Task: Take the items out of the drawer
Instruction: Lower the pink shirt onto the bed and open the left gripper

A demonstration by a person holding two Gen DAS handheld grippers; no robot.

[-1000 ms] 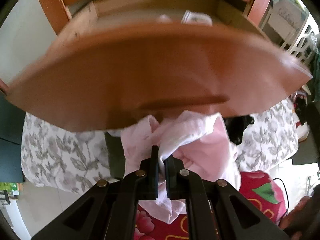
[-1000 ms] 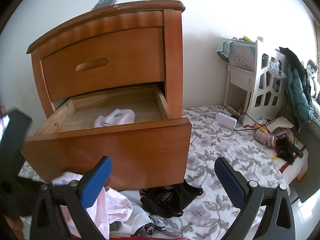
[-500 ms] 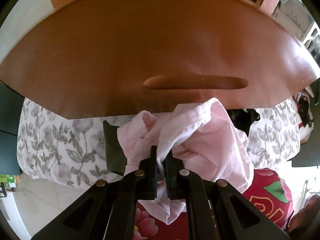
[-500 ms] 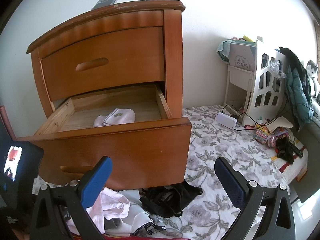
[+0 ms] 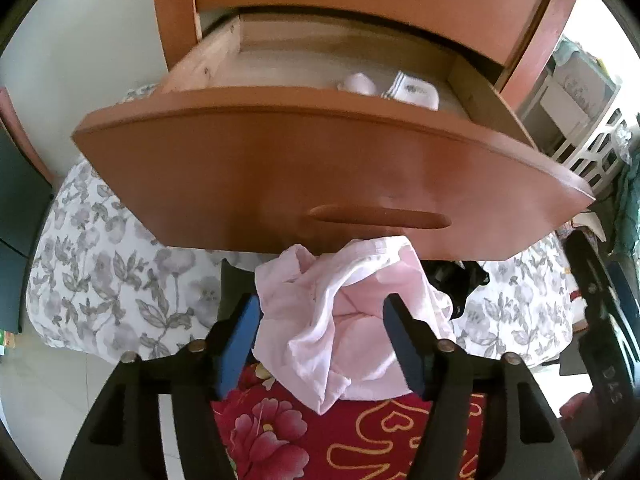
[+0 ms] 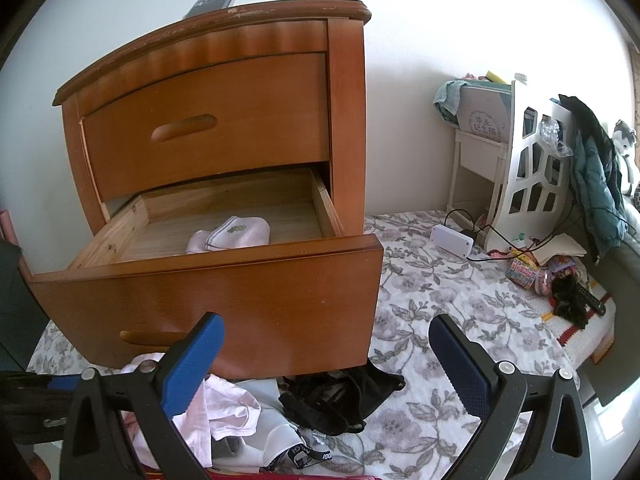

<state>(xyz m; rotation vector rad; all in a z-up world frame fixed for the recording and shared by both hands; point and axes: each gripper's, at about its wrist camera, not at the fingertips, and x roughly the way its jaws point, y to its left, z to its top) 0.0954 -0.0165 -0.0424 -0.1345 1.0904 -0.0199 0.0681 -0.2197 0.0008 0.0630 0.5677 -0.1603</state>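
Note:
The lower drawer (image 6: 208, 304) of a wooden nightstand (image 6: 224, 92) is pulled out; its front (image 5: 320, 176) fills the left wrist view. Inside lie white and pale pink folded socks (image 6: 236, 233) (image 5: 404, 90). A pink garment (image 5: 352, 320) lies crumpled on the bed below the drawer front, between the spread fingers of my left gripper (image 5: 322, 316), which is open and not clamping it. In the right wrist view the same pink garment (image 6: 224, 404) lies at lower left. My right gripper (image 6: 326, 344) hangs open and empty before the drawer front.
A black garment (image 6: 340, 396) and a grey-white one (image 6: 276, 440) lie on the floral bedspread (image 6: 448, 300) under the drawer. A red flowered cloth (image 5: 320, 436) is nearest me. At the right stand a white shelf (image 6: 532, 172), a white box with cable (image 6: 452, 240) and small clutter.
My left gripper, shut on the pink garment a moment ago, has opened and let it go on the bed. It has also pulled back and tilted up, showing the drawer's inside. The right gripper stays put.

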